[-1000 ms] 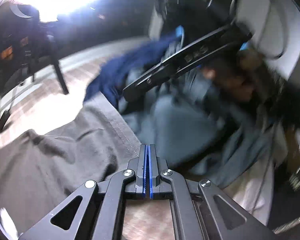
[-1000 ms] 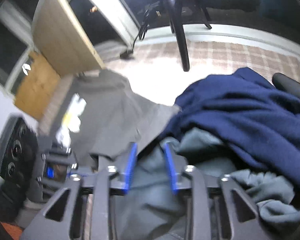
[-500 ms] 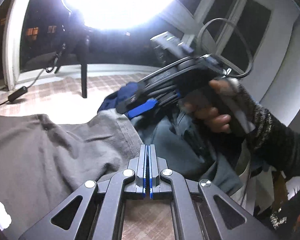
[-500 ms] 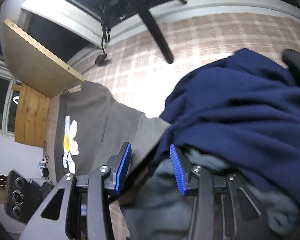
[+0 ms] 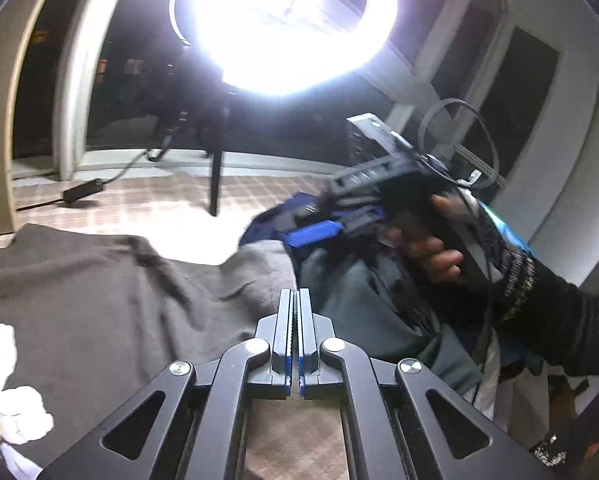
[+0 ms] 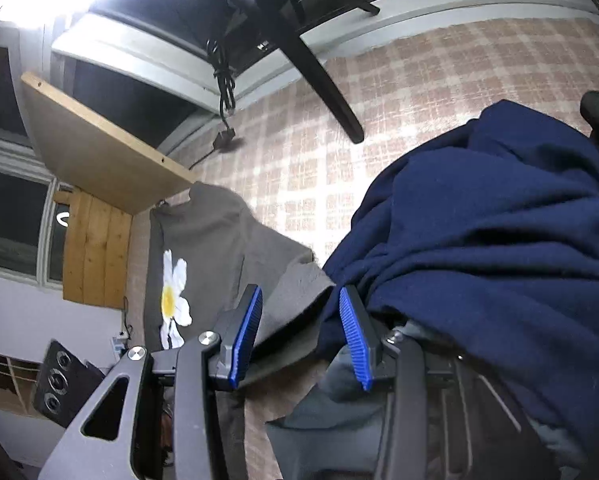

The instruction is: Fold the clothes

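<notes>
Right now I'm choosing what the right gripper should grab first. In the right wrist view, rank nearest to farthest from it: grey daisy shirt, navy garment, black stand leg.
1. Grey daisy shirt and navy garment: both at the right gripper, too close to call.
2. Black stand leg: far, up top.

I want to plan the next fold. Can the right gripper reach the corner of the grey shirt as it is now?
Probably yes: the right gripper is open, the grey shirt corner lies between its pads with nothing over it; the navy garment lies just beside.

R claw [image 6: 299,332] jaws apart, nothing pinched | grey tee [image 6: 203,248] w/ daisy print left+ahead, corner btwn jaws | navy top [image 6: 499,240] heaped right | checked floor [image 6: 419,92] ahead
</notes>
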`<state>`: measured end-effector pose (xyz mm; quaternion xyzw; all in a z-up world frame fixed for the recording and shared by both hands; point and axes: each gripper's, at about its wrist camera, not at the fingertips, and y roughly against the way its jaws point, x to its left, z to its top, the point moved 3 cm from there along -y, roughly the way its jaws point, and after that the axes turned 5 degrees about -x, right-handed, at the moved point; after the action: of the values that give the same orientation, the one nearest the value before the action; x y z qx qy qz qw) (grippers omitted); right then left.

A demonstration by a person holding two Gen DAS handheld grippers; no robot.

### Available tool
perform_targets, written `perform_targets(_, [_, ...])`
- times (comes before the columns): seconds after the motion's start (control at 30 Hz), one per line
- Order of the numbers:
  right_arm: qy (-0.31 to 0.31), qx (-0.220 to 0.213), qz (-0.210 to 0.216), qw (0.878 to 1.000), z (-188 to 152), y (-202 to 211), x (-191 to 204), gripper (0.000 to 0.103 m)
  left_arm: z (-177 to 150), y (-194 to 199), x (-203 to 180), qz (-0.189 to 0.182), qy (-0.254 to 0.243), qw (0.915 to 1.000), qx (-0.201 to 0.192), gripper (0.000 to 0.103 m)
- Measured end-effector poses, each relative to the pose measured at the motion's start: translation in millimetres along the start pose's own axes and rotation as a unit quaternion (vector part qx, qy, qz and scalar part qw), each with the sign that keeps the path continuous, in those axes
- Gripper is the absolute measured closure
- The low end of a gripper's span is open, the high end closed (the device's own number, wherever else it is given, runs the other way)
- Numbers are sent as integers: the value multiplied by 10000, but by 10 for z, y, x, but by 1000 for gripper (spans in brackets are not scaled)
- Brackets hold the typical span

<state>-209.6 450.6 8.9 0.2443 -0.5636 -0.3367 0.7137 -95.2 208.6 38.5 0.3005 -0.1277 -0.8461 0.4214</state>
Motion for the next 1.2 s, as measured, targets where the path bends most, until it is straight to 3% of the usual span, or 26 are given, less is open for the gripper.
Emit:
perform_targets(0.13, [82, 259, 275, 9993, -168, -50, 148, 63, -13, 4, 170, 281, 5, 9996, 78, 102])
perform_targets(0.27, [-272, 457, 286, 9982, -319, -155, 155, 63, -33, 47, 256, 349, 47, 9993, 95, 102])
perform_targets(0.43, [-924, 358, 112, 9950, -311, -295, -1, 63, -92, 61, 154, 219, -76, 9995, 208, 102])
perform_targets(0.6, [-1129, 294, 12, 9932, -210, -535, -27, 63, -181, 19, -43, -15, -240, 9990, 383, 102])
perform_targets(0.67, [-1028, 182, -136, 9944, -172, -613, -42, 63, -225, -20, -121, -113, -282, 9984, 467, 102])
perform_targets(0.7, [-976, 52, -145, 9951, -165, -596, -36, 70, -240, -38, -160, -166, -274, 9983, 488, 102])
perform_targets(0.73, [-922, -79, -153, 9956, -158, -579, -30, 89, -250, -55, -199, -220, -252, 9982, 498, 102])
perform_targets(0.77, [-687, -316, -211, 9969, -135, -461, 28, 96, -250, -75, -245, -287, -223, 9982, 479, 102])
perform_targets(0.9, [264, -1261, -440, 9907, -39, 23, 265, 98, -203, -278, -468, -560, -205, 9975, 367, 102])
perform_targets(1.03, [577, -1180, -1074, 9855, 19, -101, 218, 98, -313, -565, -506, -535, -226, 9961, 667, 102])
perform_targets(1.2, [485, -712, -1261, 9883, -12, -304, 90, 98, -325, -462, -386, -422, -46, 9970, 654, 102])
